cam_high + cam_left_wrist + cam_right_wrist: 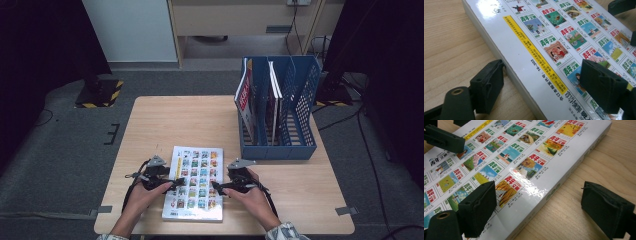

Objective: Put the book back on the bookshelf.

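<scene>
A: Glossy white cover. One book (194, 183), flat on the wooden table (165, 120), near the person's edge. Cover carries a grid of small colour pictures, each headed with green and red characters; a yellow strip of print runs along one side, seen in the left gripper view (534, 53). Thick block of pages, pale edge.

B: Grippers?

A: Two. Left gripper (174, 184) at the book's left long edge, right gripper (218, 188) at its right long edge. Both spread. Left gripper view: one jaw on the table beside the book's edge, the other over the cover; the pads are not squeezing the book. Right gripper view: one jaw over the cover, the other out over bare wood, gap plain on that side.

B: Holding anything?

A: No. The book's edge sits between each pair of jaws, nothing pinched.

B: Beyond the book?

A: One blue file rack (295, 115), at the far right of the book, well apart from it. Three compartments, counted. Standing in it: one red-and-white book (244, 95) in the compartment nearest the flat book, one white-edged book (274, 87) in the middle compartment. The third I cannot see into fully.

B: Hands?

A: Two, one per gripper, coming from the edge nearest the book.
</scene>
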The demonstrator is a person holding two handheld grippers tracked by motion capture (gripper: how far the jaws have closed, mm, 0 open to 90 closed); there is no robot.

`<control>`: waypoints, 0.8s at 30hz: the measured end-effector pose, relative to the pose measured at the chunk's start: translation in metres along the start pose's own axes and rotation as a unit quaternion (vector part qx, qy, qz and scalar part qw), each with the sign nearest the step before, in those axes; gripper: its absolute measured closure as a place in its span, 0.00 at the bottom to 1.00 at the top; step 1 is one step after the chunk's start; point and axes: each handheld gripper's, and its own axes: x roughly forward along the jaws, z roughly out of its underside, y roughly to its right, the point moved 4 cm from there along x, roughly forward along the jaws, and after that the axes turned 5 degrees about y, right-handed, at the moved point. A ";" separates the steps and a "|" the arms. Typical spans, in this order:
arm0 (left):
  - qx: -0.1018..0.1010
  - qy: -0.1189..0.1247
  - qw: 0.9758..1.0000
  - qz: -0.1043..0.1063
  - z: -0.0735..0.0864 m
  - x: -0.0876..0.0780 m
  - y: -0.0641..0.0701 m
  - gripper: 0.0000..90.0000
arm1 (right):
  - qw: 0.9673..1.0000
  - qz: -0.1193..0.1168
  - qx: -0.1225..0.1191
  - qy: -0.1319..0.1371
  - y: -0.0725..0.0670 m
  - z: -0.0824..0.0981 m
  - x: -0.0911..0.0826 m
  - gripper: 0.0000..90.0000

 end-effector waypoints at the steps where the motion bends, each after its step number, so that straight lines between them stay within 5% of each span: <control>1: 0.000 0.001 1.000 0.001 -0.001 0.002 0.000 0.17 | 1.000 -0.003 0.000 -0.002 -0.001 0.000 0.000 0.16; 6: 0.001 0.000 1.000 -0.017 -0.006 0.005 0.003 0.20 | 1.000 -0.018 -0.011 -0.004 -0.009 0.001 0.002 0.17; 11: -0.006 0.019 0.999 -0.026 -0.012 -0.004 0.005 0.35 | 1.000 -0.014 -0.012 0.003 -0.009 0.001 0.003 0.17; 15: -0.027 0.043 0.999 0.020 -0.018 -0.016 0.011 0.48 | 1.000 -0.015 -0.012 0.005 -0.009 0.001 0.003 0.17; 18: -0.003 0.025 0.999 0.022 -0.015 -0.016 0.016 0.50 | 1.000 -0.015 -0.014 0.008 -0.009 0.002 0.003 0.17; 24: -0.004 0.009 0.999 0.042 -0.016 -0.002 0.021 0.57 | 1.000 -0.016 -0.014 0.006 -0.009 0.001 0.004 0.15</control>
